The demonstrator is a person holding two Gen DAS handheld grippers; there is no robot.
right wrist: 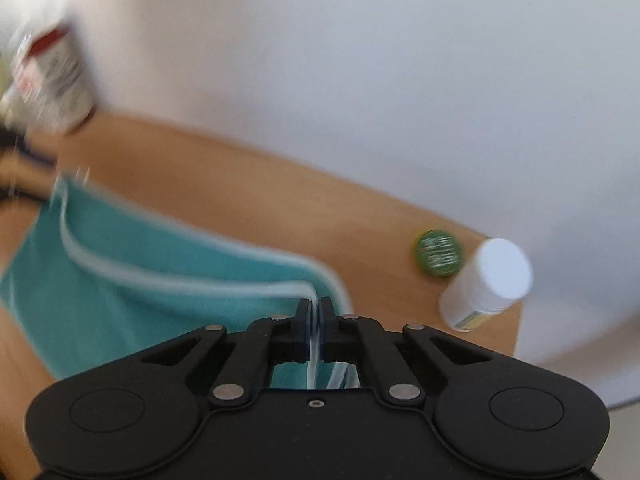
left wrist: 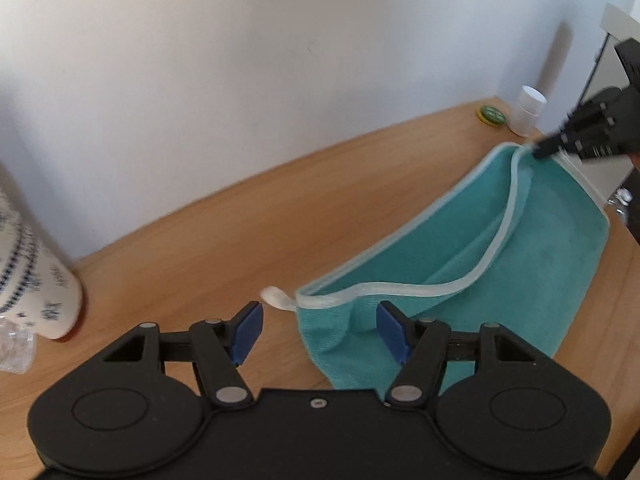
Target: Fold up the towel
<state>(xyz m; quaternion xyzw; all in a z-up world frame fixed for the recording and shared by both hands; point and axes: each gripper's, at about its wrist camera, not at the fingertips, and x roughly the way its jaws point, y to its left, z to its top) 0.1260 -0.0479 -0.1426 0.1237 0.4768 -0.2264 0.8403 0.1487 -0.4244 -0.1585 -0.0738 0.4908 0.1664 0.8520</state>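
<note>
Our left gripper (left wrist: 318, 330) gapes wide over the teal towel's (left wrist: 520, 248) near corner on the wooden table (left wrist: 224, 232); our right gripper (right wrist: 316, 304) pinches its white-trimmed far corner, lifted.

one towel (left wrist: 520, 248), two grippers (left wrist: 316, 332) (right wrist: 316, 304), one bottle (right wrist: 484, 284)

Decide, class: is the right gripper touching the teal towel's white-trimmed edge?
Touching. The right wrist view shows the right gripper with its fingers closed on the white trim of the towel, which passes between them. The left wrist view agrees.
</note>
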